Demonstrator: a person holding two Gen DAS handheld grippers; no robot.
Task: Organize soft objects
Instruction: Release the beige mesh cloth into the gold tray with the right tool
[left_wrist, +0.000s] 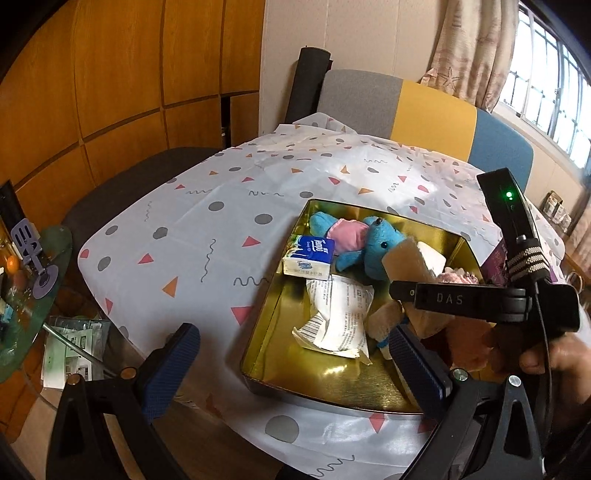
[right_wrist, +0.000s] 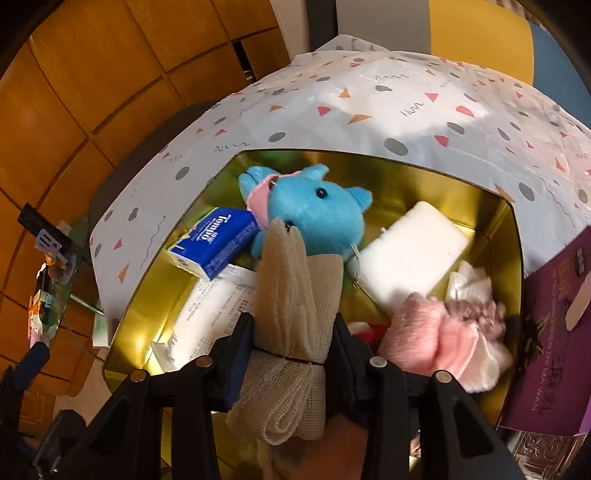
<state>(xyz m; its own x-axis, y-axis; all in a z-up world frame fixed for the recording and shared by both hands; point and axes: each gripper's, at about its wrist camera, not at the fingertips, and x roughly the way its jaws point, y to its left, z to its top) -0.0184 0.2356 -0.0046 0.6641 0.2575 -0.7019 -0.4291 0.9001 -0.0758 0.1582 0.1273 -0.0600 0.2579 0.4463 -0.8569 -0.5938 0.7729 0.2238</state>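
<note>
Patterned tablecloth (left_wrist: 229, 192) bare toward far and left edges; gold tin (left_wrist: 273, 332) near front edge; wood panelling (left_wrist: 110, 74) behind. Left gripper (left_wrist: 291, 363) spread, empty; right gripper (right_wrist: 291, 328) pinching beige mesh cloth (right_wrist: 288, 295).

tin (left_wrist: 266, 325): shiny gold inside
plush (right_wrist: 314, 210): bright blue with black eyes, pink cloth on it
tissue pack (right_wrist: 214, 243): dark blue with white letters, white ends
cloth roll (right_wrist: 288, 295): beige, open mesh weave
block (right_wrist: 410, 254): plain white
packet (left_wrist: 340, 314): white with small black print and a barcode
fluffy item (right_wrist: 424, 339): pale pink
box (right_wrist: 554, 350): purple with light letters
tablecloth (left_wrist: 221, 192): white with grey dots, pink and orange triangles, dark squiggles
pads (left_wrist: 170, 369): dark blue
wall (left_wrist: 110, 92): orange-brown wood panels
</note>
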